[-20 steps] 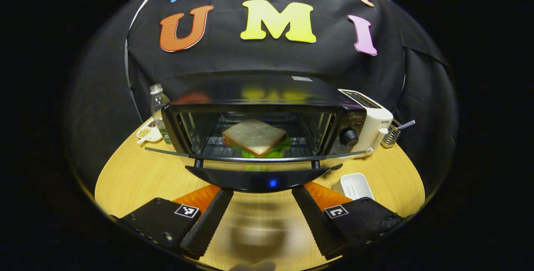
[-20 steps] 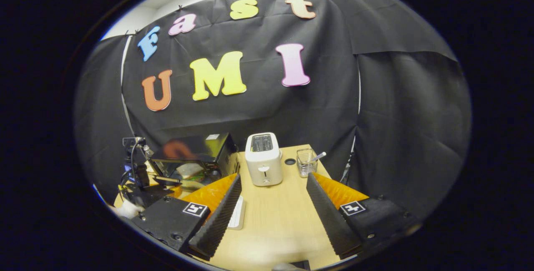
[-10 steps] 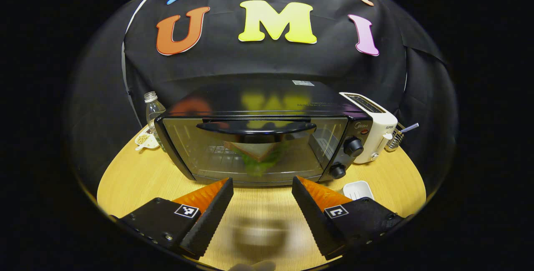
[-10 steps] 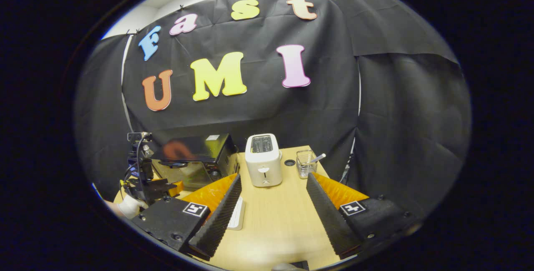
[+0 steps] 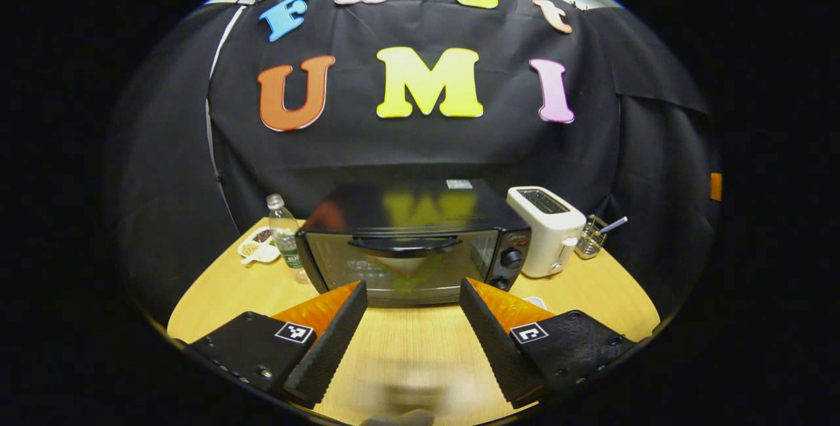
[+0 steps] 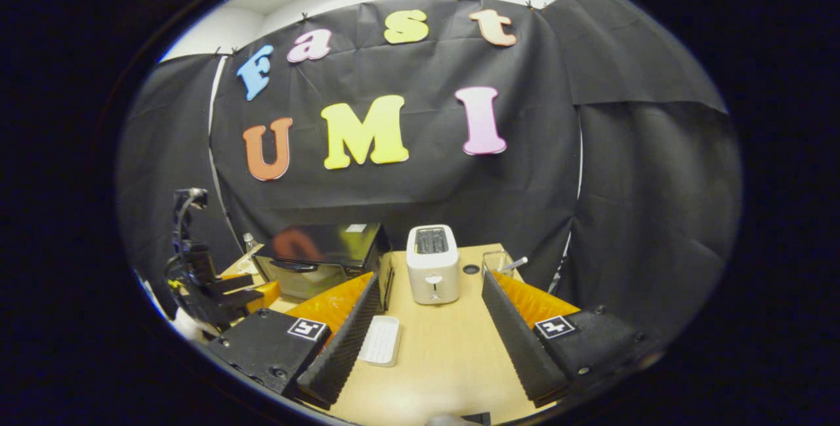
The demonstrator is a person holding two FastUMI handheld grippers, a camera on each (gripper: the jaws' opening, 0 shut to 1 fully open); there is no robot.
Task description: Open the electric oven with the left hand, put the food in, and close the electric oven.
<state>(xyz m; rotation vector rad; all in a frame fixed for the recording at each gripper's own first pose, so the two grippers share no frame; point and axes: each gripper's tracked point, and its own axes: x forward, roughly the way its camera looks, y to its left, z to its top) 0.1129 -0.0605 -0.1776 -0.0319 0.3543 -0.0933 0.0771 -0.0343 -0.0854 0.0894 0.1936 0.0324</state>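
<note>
A round, pale wooden bench [image 5: 407, 354] stands before black cloth. On it sits a black electric oven [image 5: 412, 242] with a glass door; the door is closed, its curved black handle [image 5: 403, 245] along the top edge. Through the glass, food [image 5: 408, 270] shows dimly as a pale and green shape inside.

The left claw [image 5: 410, 295] is spread wide and holds nothing; its two black ribbed fingers with orange backs hang above the bench, just short of the oven door and not touching it. The oven lies straight ahead, centred between the fingers.

The right claw [image 6: 430, 285] is also spread wide and empty, over the bench. From it, the oven [image 6: 325, 258] lies ahead to the left, and a white two-slot toaster [image 6: 432, 265] stands straight ahead between its fingers.

A flat white ribbed dish [image 6: 380, 340] rests on the bench beside the right claw's left finger. A clear plastic bottle [image 5: 284, 232] and a small white snack dish [image 5: 257, 250] stand left of the oven.
</note>
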